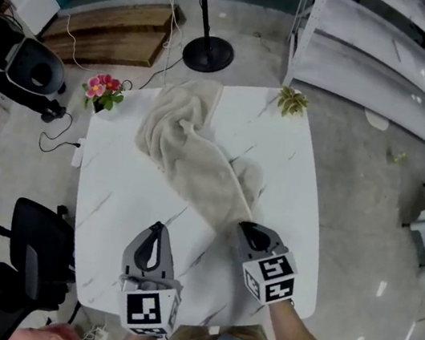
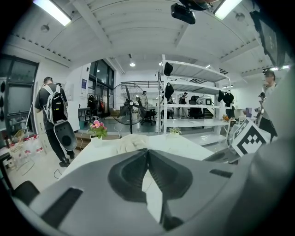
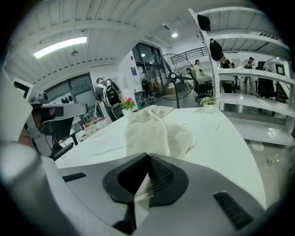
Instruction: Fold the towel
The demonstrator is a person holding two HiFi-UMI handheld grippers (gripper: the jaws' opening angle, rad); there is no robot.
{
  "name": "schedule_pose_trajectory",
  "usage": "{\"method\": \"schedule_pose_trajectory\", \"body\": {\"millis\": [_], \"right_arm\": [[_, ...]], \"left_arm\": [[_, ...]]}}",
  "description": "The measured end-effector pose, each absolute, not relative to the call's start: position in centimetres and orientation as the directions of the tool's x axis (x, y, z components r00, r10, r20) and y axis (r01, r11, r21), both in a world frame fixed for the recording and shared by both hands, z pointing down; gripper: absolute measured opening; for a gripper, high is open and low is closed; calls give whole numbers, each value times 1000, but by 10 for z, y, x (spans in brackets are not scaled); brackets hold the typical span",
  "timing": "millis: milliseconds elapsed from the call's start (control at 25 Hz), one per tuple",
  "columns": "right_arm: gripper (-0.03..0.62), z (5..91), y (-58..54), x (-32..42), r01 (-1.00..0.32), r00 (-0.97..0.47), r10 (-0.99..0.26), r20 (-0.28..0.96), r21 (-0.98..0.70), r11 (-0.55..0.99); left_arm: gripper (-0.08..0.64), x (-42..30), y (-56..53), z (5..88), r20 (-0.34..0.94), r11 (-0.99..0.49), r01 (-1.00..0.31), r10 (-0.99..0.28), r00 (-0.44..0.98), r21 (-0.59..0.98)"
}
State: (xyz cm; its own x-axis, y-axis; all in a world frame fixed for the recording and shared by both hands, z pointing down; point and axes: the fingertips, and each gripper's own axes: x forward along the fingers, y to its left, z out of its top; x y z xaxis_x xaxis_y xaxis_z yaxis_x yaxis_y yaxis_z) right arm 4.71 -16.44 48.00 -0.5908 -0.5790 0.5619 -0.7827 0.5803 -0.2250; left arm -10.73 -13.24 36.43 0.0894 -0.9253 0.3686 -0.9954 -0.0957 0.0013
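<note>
- Right tool (image 1: pixel 246 226) (image 3: pixel 148 159): clenched on the near end of the towel (image 1: pixel 190 157). Only the right gripper view shows cream cloth pinched between its jaws. The head view shows just its tip meeting the cloth.
- Left tool (image 1: pixel 157 227) (image 2: pixel 147 153): clenched on nothing. It is over bare counter (image 1: pixel 292 179) near the front edge, apart from the towel. Its own view shows the jaws meeting with only white surface past them.
- Rack (image 1: pixel 379 56) (image 2: pixel 193 106) (image 3: pixel 244 83): white shelving beyond the counter's far right. The head view looks down on it, and the gripper views show its tiers side-on.
- Counter (image 2: pixel 184 145) (image 3: pixel 221 133): white, marble-veined.
- Fan (image 1: pixel 208 54) (image 2: pixel 129 103) (image 3: pixel 177 76): it stands past the far edge. The head view shows mostly its base and pole, while the gripper views show its whole round head.
- Person (image 2: pixel 54 115) (image 3: pixel 110 94): wears a backpack and stands off the counter's left side. They appear in the gripper views only.
- Towel (image 3: pixel 152 129) (image 2: pixel 131 144): cream and crumpled, lying diagonally from the far-left part of the counter to the near middle.
  - The head view gives its whole run.
  - The right gripper view sees a ridge leading away from the jaws.
  - The left gripper view sees only a low, distant hump.
- Flowers (image 1: pixel 102 93) (image 2: pixel 97 129) (image 3: pixel 127 105): pink, at the far-left corner.
- Plant (image 1: pixel 292 100) (image 2: pixel 174 131) (image 3: pixel 209 102): small and green, at the far-right corner.
</note>
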Motion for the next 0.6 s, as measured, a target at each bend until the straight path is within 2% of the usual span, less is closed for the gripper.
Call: {"method": "schedule_pose_trajectory", "body": {"millis": [80, 240, 400, 520, 560, 600], "right_arm": [[16, 475, -166, 54, -804, -566, -614, 551, -204, 558], [148, 477, -162, 71, -825, -547, -623, 559, -236, 513], [187, 493, -153, 73, -810, -578, -576, 578, -324, 488], [187, 502, -151, 67, -788, -614, -539, 577, -410, 460], [169, 502, -151, 66, -786, -617, -539, 573, -418, 455], [96, 499, -153, 65, -790, -613, -552, 566, -409, 457]], "left_arm": [[8, -108, -130, 360, 363, -96, -995, -927, 91, 5], [8, -110, -125, 357, 352, -96, -995, -932, 89, -4], [8, -105, -122, 364, 361, -107, -994, -928, 95, -13], [8, -101, -120, 370, 379, -115, -993, -920, 99, -19], [8, -100, -120, 371, 387, -115, -993, -917, 99, -19], [8, -100, -120, 371, 390, -116, -993, -915, 99, -20]]}}
